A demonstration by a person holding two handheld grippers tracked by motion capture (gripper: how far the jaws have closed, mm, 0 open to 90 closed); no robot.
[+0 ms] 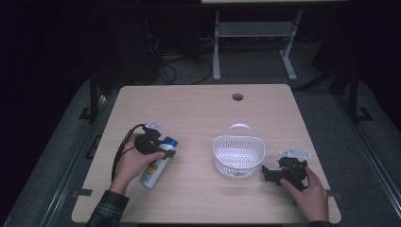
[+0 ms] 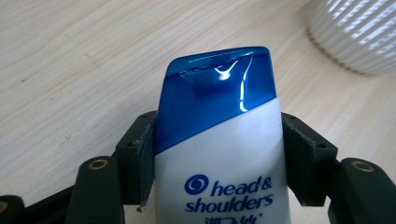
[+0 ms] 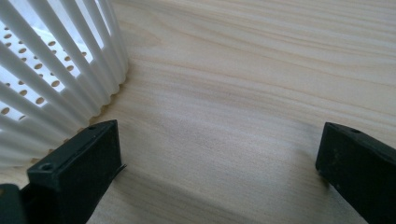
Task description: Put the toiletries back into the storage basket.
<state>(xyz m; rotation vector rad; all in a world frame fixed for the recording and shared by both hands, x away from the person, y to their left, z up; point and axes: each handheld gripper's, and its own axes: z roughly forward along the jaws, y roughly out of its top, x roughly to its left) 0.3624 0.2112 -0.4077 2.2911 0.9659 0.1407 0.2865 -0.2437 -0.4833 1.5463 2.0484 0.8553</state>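
Light wood table (image 1: 198,109) with cable hole (image 1: 237,97), dark room, grey floor (image 1: 331,118), white stand (image 1: 255,33), cables (image 1: 175,66)

Between the shampoo bottle (image 1: 160,161) on the left and the white basket (image 1: 238,156) lies a broad strip of bare wooden table (image 1: 198,109), wide enough for a hand to cross. The far half of the tabletop is open too, save for a small round hole (image 1: 237,97). On the right, the right gripper (image 1: 270,174) sits just beside the basket's wall, its jaws spread over bare wood, so passage there is tight
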